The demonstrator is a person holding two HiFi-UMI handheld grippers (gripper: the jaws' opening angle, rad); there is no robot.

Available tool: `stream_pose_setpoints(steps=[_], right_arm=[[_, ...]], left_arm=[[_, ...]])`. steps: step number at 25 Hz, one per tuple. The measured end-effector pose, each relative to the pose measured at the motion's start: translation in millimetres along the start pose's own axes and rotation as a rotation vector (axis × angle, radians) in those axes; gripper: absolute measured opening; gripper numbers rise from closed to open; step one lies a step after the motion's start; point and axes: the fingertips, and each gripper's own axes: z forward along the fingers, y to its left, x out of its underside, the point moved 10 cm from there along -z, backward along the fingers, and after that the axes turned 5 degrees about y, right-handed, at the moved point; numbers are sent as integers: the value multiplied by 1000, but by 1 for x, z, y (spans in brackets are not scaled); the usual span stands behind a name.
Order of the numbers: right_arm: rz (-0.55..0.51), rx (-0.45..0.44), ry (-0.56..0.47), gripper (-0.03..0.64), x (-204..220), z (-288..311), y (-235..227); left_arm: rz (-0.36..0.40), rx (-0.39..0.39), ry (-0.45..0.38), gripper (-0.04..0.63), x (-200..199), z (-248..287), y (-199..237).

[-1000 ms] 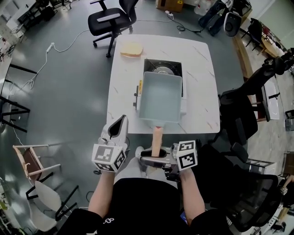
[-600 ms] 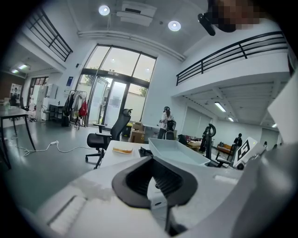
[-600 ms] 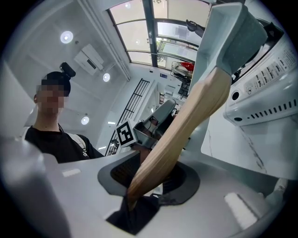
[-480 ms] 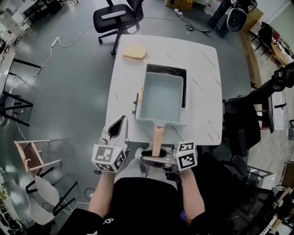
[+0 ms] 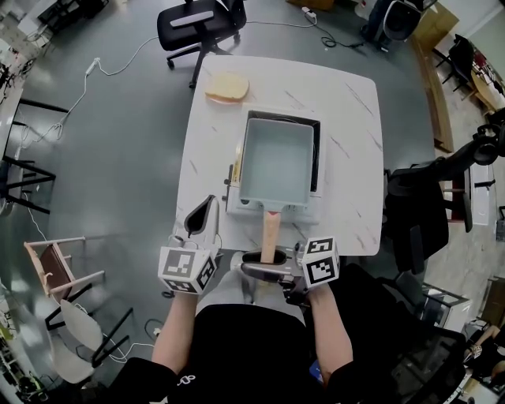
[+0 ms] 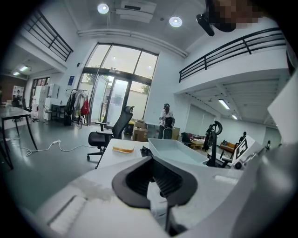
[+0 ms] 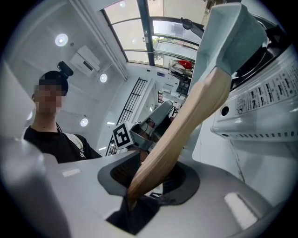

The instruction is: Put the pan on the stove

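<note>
One white marble-patterned square table (image 5: 347, 102) at centre. On it, one white portable gas stove with a black top (image 5: 314, 207). One pale blue-grey rectangular pan (image 5: 276, 162) over that stove, covering most of the black top, its one tan wooden handle (image 5: 270, 235) pointing to 6 o'clock past the near table edge. Cannot tell whether the pan base rests on the burner or hangs just above it.

Two grippers in view, one per hand. Right gripper (image 5: 267, 268) at 6 o'clock of the pan, jaws clamped on the end of the wooden handle; same grip plain in the right gripper view, handle (image 7: 186, 121) rising from between the pads towards the pan (image 7: 228, 32) and stove (image 7: 260, 111). Left gripper (image 5: 203, 215) at 7 o'clock of the pan, just off the table's near left corner, jaws together with nothing between them, touching nothing.

One slice of light brown bread (image 5: 227, 86) at 11 o'clock of the pan, near the far left corner, well apart from the stove. One black office chair (image 5: 197, 24) beyond the table at 11 o'clock.
</note>
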Motion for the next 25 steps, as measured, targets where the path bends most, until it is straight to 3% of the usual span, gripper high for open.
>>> stream_pose_setpoints(steps=[25], right_arm=[[37, -32, -5, 130, -35, -19, -34]], left_arm=[[7, -19, 47, -10, -7, 37, 5]])
